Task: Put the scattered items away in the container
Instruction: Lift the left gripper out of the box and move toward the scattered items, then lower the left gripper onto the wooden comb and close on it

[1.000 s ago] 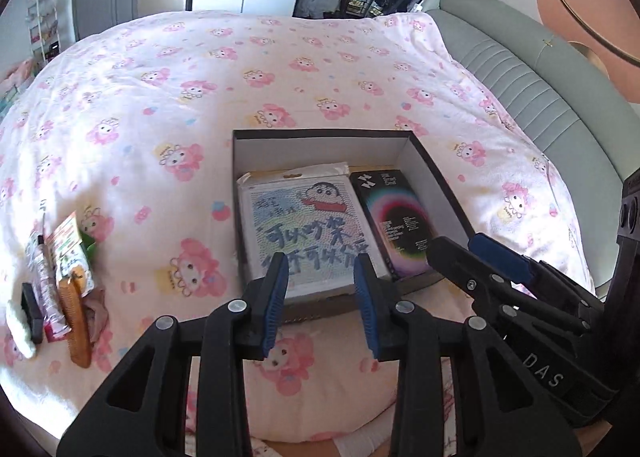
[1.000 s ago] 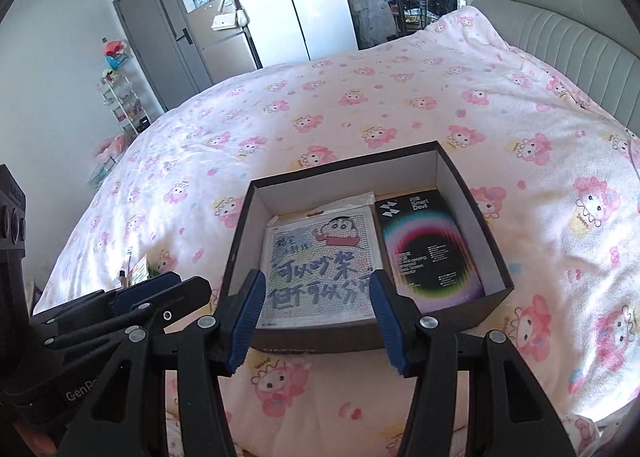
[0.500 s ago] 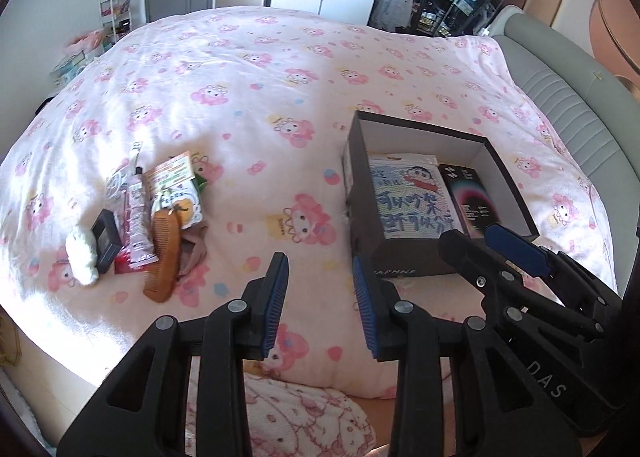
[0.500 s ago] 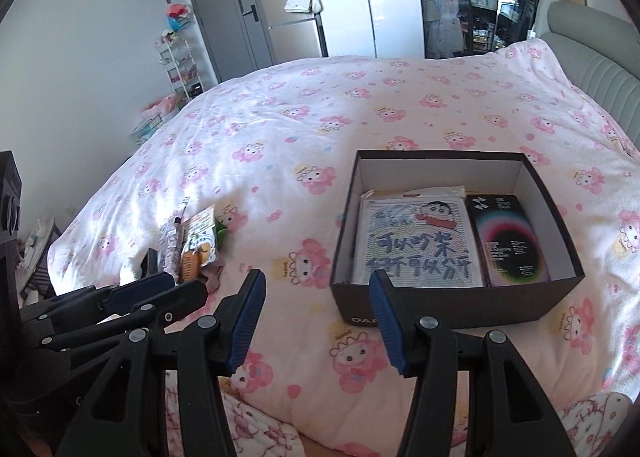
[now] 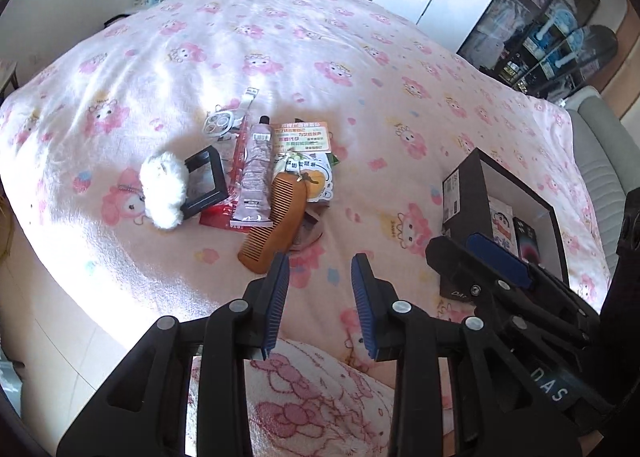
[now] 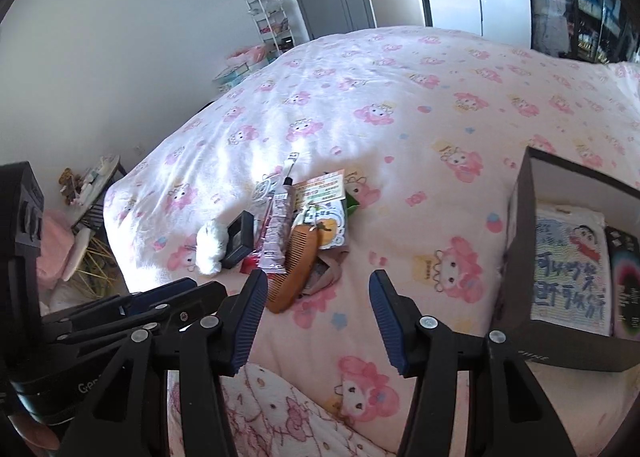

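Left wrist view: the left gripper (image 5: 320, 277) hangs over the near edge of the bed (image 5: 360, 69), its blue-padded fingers (image 5: 278, 297) spread wide with nothing between them. Just ahead of the left finger lies the heap of scattered items on the pink cartoon-print blanket. The wooden comb (image 5: 274, 223) is nearest, lying at a slant with its lower end close to that fingertip but not touching it. Beside the comb, to its left, lies a pale tube (image 5: 256, 181) with a dark cap, then a small black box (image 5: 204, 185) with a fluffy white toy (image 5: 164, 187) leaning on it. Printed packets (image 5: 306, 153) sit behind the comb, and a clear blister pack (image 5: 224, 119) lies farthest off. A brownish cloth (image 5: 308, 231) peeks out beneath the comb's right side.

Off to the right, well apart from the heap, stands the black container (image 5: 464, 193), open at the top, with a cartoon-printed pack (image 5: 502, 219) and a dark booklet (image 5: 526, 241) lying flat inside. The right gripper (image 5: 480, 257) crosses in front of its near corner.

Right wrist view: the right gripper (image 6: 318, 293) also has its fingers (image 6: 250, 317) wide apart and holds nothing. The comb (image 6: 294, 269) lies just ahead of its left finger, the heap stretches away behind it, and the container (image 6: 520, 217) sits to the right of the fingers, its near wall beside the right finger.
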